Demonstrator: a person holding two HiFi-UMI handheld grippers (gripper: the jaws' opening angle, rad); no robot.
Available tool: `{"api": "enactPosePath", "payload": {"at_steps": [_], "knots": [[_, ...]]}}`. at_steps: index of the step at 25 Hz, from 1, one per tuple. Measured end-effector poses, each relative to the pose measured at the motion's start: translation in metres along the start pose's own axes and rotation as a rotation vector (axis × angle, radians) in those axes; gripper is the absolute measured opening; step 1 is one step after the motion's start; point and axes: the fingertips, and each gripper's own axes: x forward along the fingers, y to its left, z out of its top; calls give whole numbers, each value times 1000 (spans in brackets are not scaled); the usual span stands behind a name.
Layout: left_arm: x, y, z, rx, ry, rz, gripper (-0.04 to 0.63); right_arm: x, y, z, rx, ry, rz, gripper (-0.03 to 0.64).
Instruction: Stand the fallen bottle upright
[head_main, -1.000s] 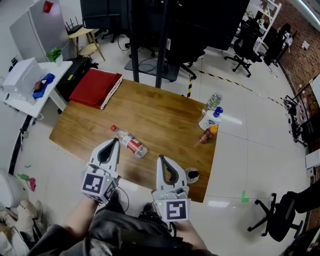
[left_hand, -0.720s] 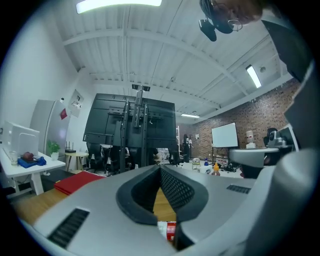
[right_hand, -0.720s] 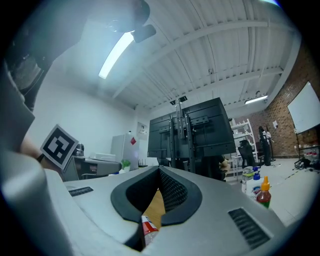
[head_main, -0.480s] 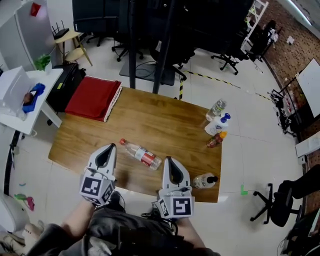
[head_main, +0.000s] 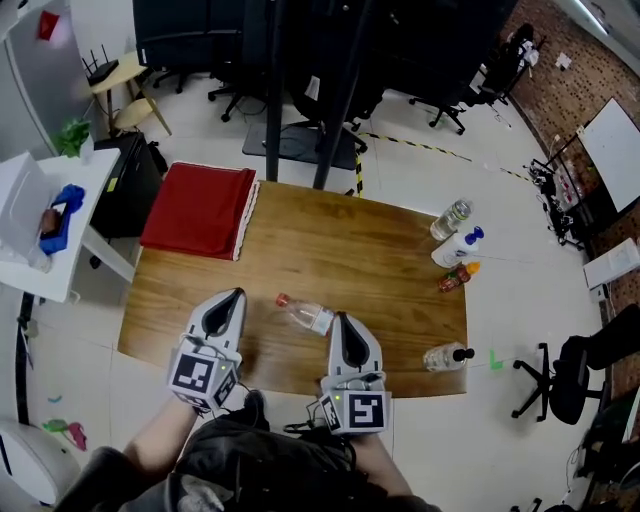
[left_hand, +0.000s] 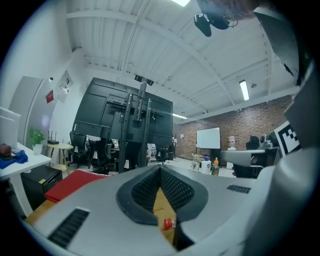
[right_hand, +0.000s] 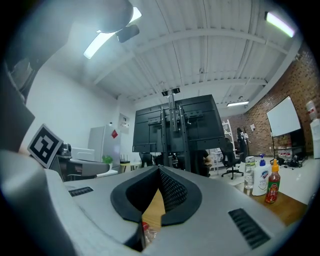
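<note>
Left hand-held gripper (head_main: 232, 296) and right hand-held gripper (head_main: 341, 318), jaws together, near fallen bottle (head_main: 305, 312) on table (head_main: 330, 240)

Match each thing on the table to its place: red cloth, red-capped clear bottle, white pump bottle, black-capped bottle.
Things:
1. red cloth
2. red-capped clear bottle
3. white pump bottle
4. black-capped bottle

Places on the table:
A. near right corner
B. far left corner
C. on its side, by the middle of the near edge
D. far part of the right edge

Pairs: 1-B; 2-C; 3-D; 4-A
</note>
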Motion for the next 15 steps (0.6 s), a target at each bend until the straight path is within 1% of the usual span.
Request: {"api": "enactPosePath", "payload": {"at_steps": [2, 7, 12, 15], "knots": [[-2, 9, -1, -1, -1, -28, 25, 8, 15, -1, 2, -4, -13, 0], [-8, 17, -13, -31, 37, -91, 25, 17, 41, -3, 0, -9, -52, 0], [-4, 12, -8, -51, 32, -107, 25, 8, 25, 2, 6, 8, -112, 0], [1, 9, -4, -53, 18, -98, 25, 6, 10, 0, 3, 18, -129, 0]]}}
